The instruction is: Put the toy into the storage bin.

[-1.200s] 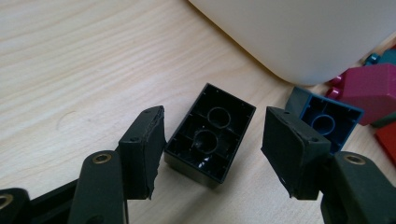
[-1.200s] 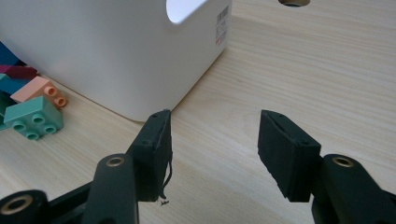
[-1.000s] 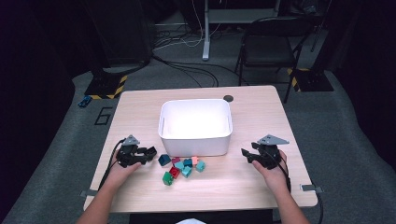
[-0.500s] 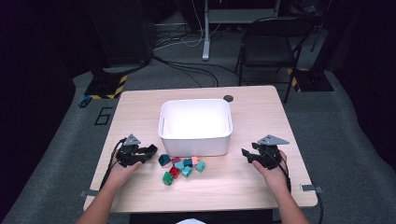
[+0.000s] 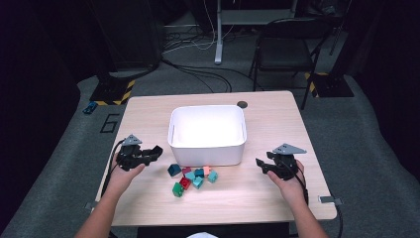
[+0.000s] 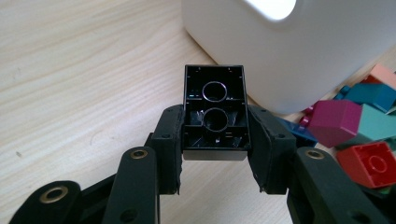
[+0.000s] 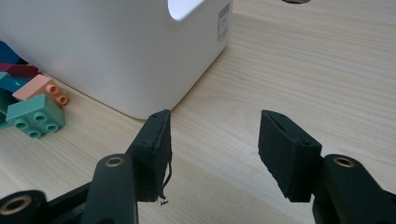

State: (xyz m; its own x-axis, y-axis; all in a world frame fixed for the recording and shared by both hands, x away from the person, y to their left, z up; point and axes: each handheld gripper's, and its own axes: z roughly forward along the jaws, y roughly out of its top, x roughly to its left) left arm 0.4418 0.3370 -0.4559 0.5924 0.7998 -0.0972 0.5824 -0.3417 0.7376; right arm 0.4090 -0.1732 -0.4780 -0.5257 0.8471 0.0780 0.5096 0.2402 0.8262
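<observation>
Left tool (image 5: 157,150): matte black, two blocky jaws on linked arms, brass-ringed pivot holes, small screws along pads (image 6: 172,140), grey three-cornered plate on top, black cable trailing near side. Right tool (image 5: 259,163): same black build, same grey plate, frayed pad edge (image 7: 154,149). Forearms bare, no sleeves.

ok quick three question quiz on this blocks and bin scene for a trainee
1. True or false: the left gripper is shut on a black block.
2. How do the right gripper's jaws stand: A open with nothing between them, B shut on a teal block, C shut on the white bin's rim?
3. On which side of the white bin does the pile of loose blocks lie?

Key
1. True; its hollow underside faces the camera.
2. A.
3. The person's side, between the two grippers.
</observation>
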